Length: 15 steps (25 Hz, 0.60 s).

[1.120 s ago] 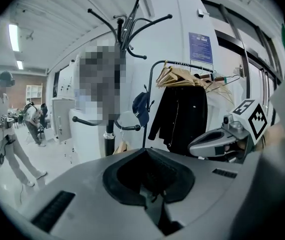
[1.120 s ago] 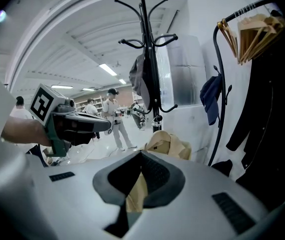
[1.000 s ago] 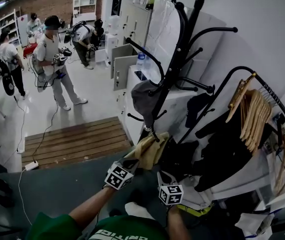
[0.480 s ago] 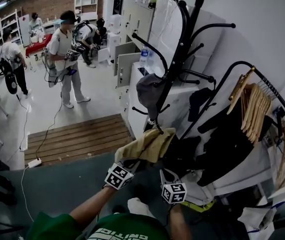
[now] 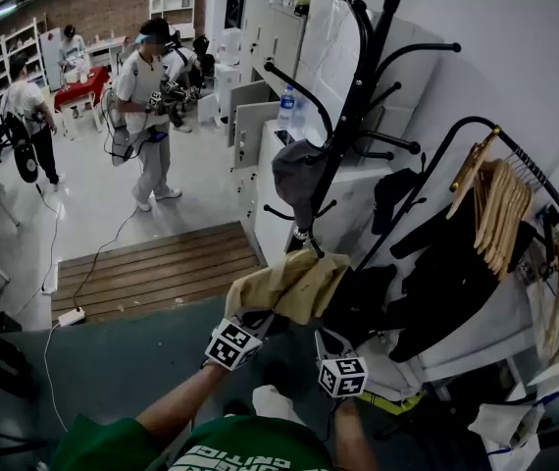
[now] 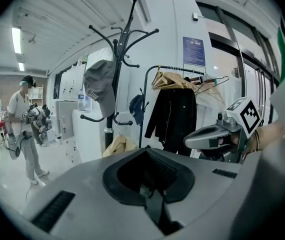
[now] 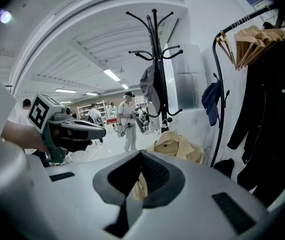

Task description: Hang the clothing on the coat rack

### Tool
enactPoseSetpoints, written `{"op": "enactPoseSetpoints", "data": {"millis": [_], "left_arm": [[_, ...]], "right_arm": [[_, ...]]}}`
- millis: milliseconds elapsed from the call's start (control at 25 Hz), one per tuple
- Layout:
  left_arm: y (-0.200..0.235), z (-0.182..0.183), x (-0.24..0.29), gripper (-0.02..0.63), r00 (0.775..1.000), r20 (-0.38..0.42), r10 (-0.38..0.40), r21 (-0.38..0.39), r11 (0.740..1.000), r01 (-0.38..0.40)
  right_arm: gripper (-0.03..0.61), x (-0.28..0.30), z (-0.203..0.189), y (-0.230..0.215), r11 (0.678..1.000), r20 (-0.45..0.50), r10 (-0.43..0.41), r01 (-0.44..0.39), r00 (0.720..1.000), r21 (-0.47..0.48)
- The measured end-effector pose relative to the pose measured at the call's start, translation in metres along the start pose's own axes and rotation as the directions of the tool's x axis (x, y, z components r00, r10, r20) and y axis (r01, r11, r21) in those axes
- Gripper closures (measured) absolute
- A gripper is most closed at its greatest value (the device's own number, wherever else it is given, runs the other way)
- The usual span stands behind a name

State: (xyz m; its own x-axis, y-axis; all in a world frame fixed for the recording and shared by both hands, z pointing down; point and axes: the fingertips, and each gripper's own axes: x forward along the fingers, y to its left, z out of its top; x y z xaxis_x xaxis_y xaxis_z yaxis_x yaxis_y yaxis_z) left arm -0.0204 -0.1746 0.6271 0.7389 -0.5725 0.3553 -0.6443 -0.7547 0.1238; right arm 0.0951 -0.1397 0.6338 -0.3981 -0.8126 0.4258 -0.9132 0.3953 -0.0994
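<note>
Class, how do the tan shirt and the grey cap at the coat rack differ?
The grey cap hangs from a hook partway up the black coat rack; the tan shirt sits lower. No gripper touches the cap; the right gripper pinches the shirt's cloth. The cap is small and rounded, the shirt larger and rumpled. Both are at the same rack.

No readable text; wall poster (image 6: 194,51) blurred (shirt lettering (image 5: 235,462) likewise)
</note>
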Motion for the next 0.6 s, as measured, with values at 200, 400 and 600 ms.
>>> {"op": "enactPoseSetpoints", "data": {"millis": [200, 400, 600], "left_arm": [[-0.002, -0.004, 0.0, 0.609, 1.0, 0.001, 0.004, 0.003, 1.0, -0.004], [-0.001, -0.01, 0.0, 0.609, 1.0, -0.005, 0.011, -0.004, 1.0, -0.011], [0.0, -0.015, 0.0, 0.609, 1.0, -0.008, 0.023, 0.0, 1.0, -0.023]], "right_arm": [[0.571, -0.002, -0.003, 0.0, 1.0, -0.003, 0.003, -0.003, 1.0, -0.003], [0.571, -0.003, -0.007, -0.001, 1.0, -0.009, 0.006, -0.006, 1.0, -0.002], [0.571, -0.004, -0.008, -0.001, 1.0, -0.012, 0.01, -0.01, 1.0, -0.003]]}}
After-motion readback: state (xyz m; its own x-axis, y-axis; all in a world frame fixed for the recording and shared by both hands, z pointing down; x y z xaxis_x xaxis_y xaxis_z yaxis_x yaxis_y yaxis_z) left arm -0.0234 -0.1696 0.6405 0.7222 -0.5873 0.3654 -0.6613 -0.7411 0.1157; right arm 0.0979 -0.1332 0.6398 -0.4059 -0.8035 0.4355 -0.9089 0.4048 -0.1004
